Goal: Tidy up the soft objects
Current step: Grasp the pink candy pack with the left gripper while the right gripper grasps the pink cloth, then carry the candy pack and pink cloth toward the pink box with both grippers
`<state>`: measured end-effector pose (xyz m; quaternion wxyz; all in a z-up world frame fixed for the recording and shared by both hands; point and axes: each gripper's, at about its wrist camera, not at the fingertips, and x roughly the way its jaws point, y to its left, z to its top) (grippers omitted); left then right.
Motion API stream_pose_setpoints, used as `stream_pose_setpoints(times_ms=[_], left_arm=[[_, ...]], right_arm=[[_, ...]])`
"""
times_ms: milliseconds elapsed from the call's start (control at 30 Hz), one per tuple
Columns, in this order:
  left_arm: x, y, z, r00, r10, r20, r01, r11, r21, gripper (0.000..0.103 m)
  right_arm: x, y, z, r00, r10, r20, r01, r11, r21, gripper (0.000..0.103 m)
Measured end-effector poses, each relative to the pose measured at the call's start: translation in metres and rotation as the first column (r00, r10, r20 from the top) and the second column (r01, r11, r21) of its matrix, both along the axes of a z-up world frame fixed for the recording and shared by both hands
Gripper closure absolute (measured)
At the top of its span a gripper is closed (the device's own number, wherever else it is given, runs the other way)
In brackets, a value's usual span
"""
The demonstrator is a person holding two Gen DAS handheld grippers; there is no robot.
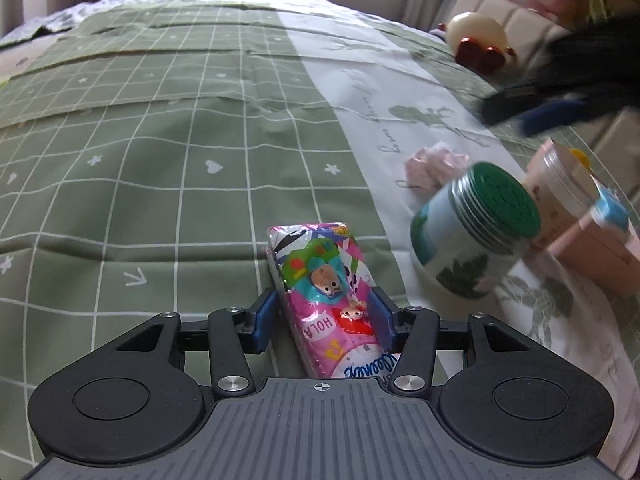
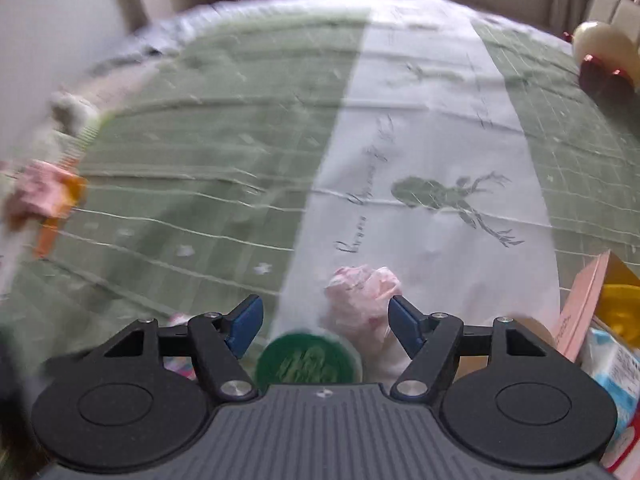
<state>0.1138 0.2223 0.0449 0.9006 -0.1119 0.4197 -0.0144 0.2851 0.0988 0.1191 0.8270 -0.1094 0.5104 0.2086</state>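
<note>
Left gripper [image 1: 325, 316]: jaws pinching the tissue pack [image 1: 326, 300], which juts forward between them | right gripper [image 2: 326, 322]: jaws spread, empty; crumpled pink cloth [image 2: 362, 294] just ahead, between the tips | advice: lower squarely over the cloth, clearing the green-lidded jar [image 2: 308, 360] nearer the palm.

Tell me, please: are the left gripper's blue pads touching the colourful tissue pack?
Cannot tell. In the left wrist view the tissue pack lies between the left gripper's pads, very close, but neither contact nor gap shows plainly.
</note>
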Motion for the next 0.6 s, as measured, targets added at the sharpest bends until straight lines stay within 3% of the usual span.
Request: stream_pose_setpoints(times_ms=[100, 333, 400, 500, 600], left_arm=[[-0.007, 0.0, -0.001, 1.0, -0.01, 0.02, 0.01, 1.0, 0.001, 0.047], [-0.016, 0.004, -0.005, 0.998, -0.026, 0.054, 0.028, 0.999, -0.036, 0.047], [-0.017, 0.007, -0.006, 0.998, -0.026, 0.057, 0.029, 0.998, -0.055, 0.047], [-0.018, 0.008, -0.008, 0.998, -0.023, 0.062, 0.027, 0.998, -0.059, 0.047], [-0.019, 0.007, -0.008, 0.998, -0.02, 0.064, 0.024, 0.998, -0.061, 0.049]], right_arm=[[0.022, 0.017, -0.03, 0.995, -0.067, -0.069, 0.061, 0.994, -0.093, 0.035], [0.039, 0.028, -0.054, 0.991, -0.119, -0.064, 0.105, 0.977, -0.188, 0.038], [0.038, 0.03, -0.057, 0.991, -0.112, -0.066, 0.097, 0.975, -0.199, 0.059], [0.038, 0.032, -0.057, 0.994, -0.091, -0.06, 0.078, 0.977, -0.198, 0.079], [0.032, 0.031, -0.047, 0.998, -0.056, -0.023, 0.05, 0.979, -0.195, 0.087]])
